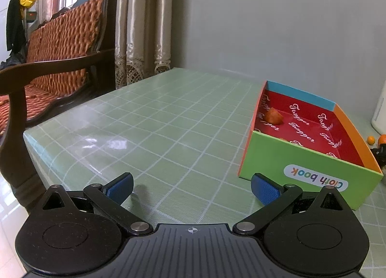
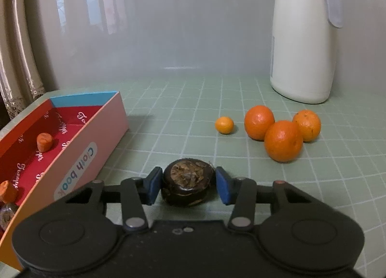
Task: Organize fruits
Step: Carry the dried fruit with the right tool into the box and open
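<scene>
**Dark round fruit bracketed by right tongs; box awaiting contents**

Item 1. Right tongs (image 2: 188, 185): set low over the tabletop (image 2: 183, 113), jaws partly apart, one blue pad on each side of a dark brown, flattish round fruit (image 2: 187, 185), possibly a water chestnut. The left pad appears to be touching or nearly touching it; a narrow gap is seen at the right pad. Whether the fruit is actually gripped cannot be told; it is judged bracketed and not yet firmly held.

Item 2. Left tongs (image 1: 191, 187): jaws wide apart, nothing between them, held just above the green gridded tabletop beside the near corner of the box (image 1: 311, 174).

Item 3. Box, multicoloured card, red lining, marked "Cloth book": lying to the left of the right tongs. Two small orange-red pieces (image 2: 44, 142) are seen inside, with a further dark object at its near end, only partly visible.

Item 4. Three oranges (image 2: 283, 140), touching one another in a cluster, and one small kumquat-like fruit (image 2: 224, 125) just beside them, all on the tabletop, well apart from the box.

Item 5. White jug (image 2: 302, 36) with grey handle, standing upright behind the oranges.

Risks noted. The fruit's smooth, rounded flanks may be squeezed out from between the pads if closure is uneven. The flaky top may shed. If the fruit is lifted loosely, it may be dropped short of the box wall. The light card box may be shifted by a low carry.
</scene>
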### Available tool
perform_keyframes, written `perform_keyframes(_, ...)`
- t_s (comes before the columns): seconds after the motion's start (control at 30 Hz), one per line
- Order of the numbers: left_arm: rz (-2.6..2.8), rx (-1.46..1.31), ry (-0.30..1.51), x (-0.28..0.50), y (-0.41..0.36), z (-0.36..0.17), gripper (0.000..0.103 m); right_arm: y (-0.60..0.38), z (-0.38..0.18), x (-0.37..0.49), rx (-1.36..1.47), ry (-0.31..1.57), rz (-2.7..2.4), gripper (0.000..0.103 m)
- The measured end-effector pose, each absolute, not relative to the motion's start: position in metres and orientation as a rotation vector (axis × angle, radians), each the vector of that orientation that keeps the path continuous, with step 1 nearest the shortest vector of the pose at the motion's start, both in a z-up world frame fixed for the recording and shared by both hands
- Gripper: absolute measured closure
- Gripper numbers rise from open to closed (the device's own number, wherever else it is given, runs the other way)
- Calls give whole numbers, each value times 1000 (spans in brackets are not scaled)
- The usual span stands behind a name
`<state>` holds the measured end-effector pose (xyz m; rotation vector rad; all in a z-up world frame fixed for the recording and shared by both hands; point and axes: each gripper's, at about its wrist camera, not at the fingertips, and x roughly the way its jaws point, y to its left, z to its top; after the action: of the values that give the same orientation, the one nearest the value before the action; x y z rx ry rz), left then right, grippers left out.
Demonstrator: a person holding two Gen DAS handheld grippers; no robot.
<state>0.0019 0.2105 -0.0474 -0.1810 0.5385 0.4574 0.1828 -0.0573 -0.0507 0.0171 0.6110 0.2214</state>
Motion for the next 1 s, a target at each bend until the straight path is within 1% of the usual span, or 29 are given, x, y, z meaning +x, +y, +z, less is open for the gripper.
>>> perform_keyframes(0.23, 465, -188, 532, 0, 214, -47, 0, -52, -39, 170, 47, 572, 276, 57)
perform_keyframes(0.4, 471, -205, 533, -2, 218, -47, 0, -35, -13, 155, 53, 511, 352, 57)
perform_keyframes(0.57, 484, -237, 525, -6, 225, -47, 0, -5, 5, 147, 34, 490, 449, 57)
perform_keyframes(0.73, 500, -253, 517, -10, 233, -48, 0, 31, 3, 142, 0, 519, 526, 57)
perform_keyframes(1.0, 535, -299, 518, -15, 248, -51, 0, 64, -17, 140, -76, 599, 562, 57)
